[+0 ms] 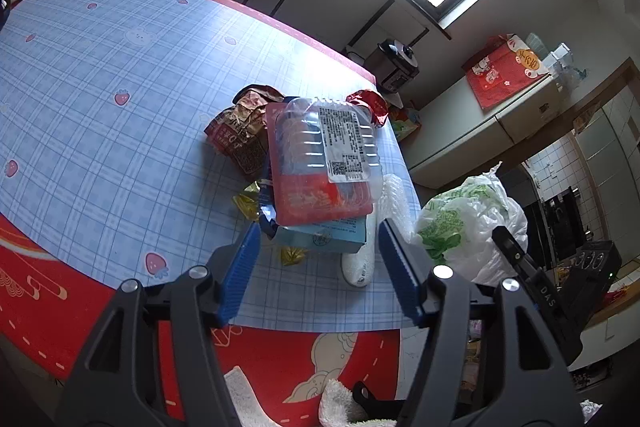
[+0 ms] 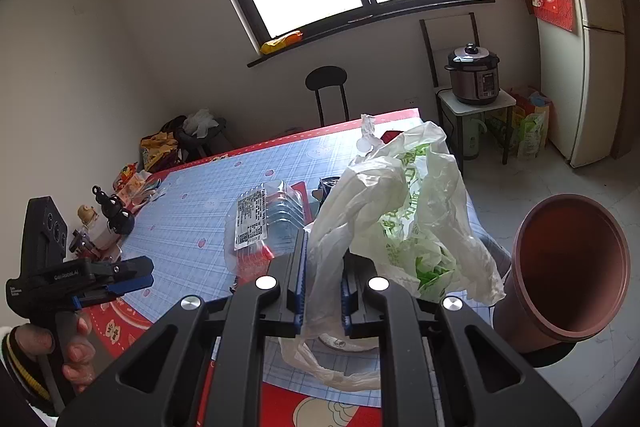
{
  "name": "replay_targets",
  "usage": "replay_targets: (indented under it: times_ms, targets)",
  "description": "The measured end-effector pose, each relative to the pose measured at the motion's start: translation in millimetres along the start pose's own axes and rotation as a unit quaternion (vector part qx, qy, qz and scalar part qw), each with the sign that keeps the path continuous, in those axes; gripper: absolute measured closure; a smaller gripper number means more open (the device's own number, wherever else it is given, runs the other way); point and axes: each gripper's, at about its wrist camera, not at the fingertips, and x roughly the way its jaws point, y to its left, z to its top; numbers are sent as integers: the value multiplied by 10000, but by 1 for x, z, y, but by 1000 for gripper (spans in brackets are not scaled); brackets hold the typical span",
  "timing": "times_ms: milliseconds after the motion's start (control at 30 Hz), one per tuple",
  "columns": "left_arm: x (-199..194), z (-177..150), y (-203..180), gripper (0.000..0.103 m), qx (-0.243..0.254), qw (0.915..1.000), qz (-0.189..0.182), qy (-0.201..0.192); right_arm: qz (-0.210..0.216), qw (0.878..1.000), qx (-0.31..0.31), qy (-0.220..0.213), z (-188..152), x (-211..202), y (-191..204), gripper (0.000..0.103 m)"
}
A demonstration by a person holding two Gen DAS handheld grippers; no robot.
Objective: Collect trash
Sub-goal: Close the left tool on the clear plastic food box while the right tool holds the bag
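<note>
Left tool (image 1: 316,247) gapes empty just short of the trash pile (image 1: 316,163) on the counter (image 1: 100,75). Right tool (image 2: 322,283) pinches the plastic bag (image 2: 400,211) beside it. Advice: straddle the top tray squarely (it may slide) before closing.

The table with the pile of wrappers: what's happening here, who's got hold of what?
A person is clearing trash with a handheld gripper in each hand. The right gripper is shut on a white plastic bag with green print, held up at the table's edge. The left gripper is open and empty, aimed at the pile: a clear plastic tray on a light blue box, with crumpled wrappers beside it on the checked tablecloth. Nothing from the pile has been picked up yet.
</note>
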Motion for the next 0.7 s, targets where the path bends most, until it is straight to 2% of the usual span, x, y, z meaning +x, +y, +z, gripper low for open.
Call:
replay_targets:
  times_ms: [67,267,400,500,567,700]
  targets:
    - [10,13,3,37,9,10000,-26,21,-124,9999,40,3,0,3,1,88]
    - [63,51,18,36,-66,9980,-529,330,-761,9970,167,21,0,7,6,88]
    - [101,73,27,36,137,9961,-741,448,-1207,9923,235,112,-2,11,15,88]
    - [125,84,39,35,109,9946,-878,547,-1474,9888,124,210,-4,16,21,88]
    - [139,89,46,30,22,9935,-959,612,-1612,9865,128,259,-5,20,25,88]
    - [157,95,51,27,-60,9885,-1328,720,-1748,9837,85,422,-8,30,35,88]
